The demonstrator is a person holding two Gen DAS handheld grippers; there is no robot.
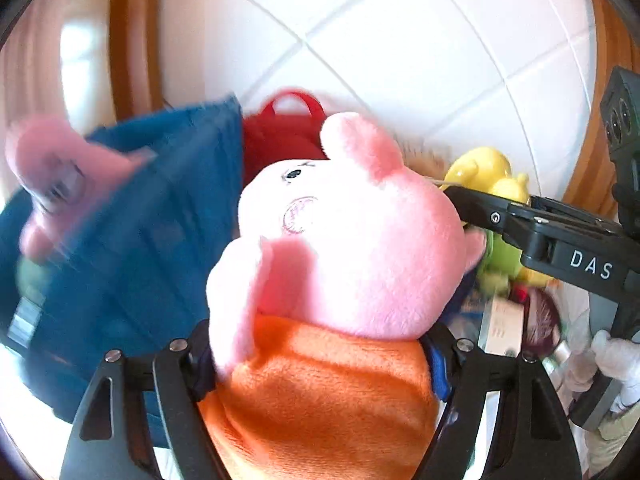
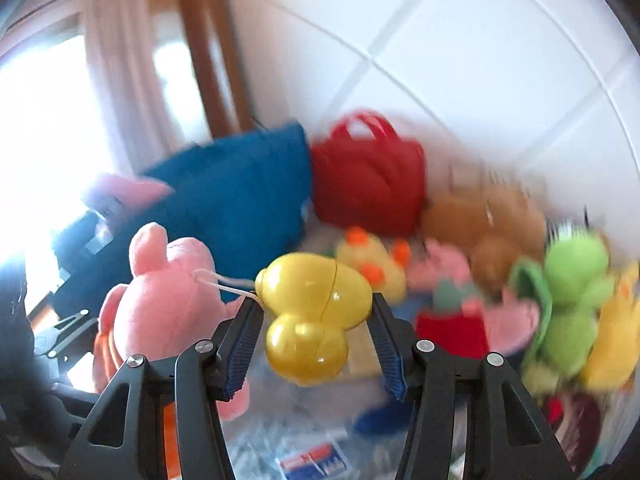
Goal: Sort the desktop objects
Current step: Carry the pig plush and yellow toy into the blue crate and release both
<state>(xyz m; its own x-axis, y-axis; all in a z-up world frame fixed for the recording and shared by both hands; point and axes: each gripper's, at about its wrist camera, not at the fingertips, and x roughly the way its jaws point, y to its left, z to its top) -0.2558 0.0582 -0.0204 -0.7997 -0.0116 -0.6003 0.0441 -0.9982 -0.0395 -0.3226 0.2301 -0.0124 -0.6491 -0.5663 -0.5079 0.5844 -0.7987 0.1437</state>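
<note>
Pink pig plush [image 1: 344, 232] fills left tool [image 1: 320, 360]; right tool [image 2: 316, 336] clamps yellow duck [image 2: 312, 312]; toys crowd behind.

Two pink pigs [image 2: 168, 300], one red bag [image 2: 368, 184]

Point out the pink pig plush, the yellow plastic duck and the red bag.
pink pig plush [image 1: 360, 240]: left wrist view, on its pink head.
yellow plastic duck [image 2: 316, 304]: right wrist view, on the shiny body between the fingers.
red bag [image 2: 368, 184]: right wrist view, on its front face below the handles.
</note>
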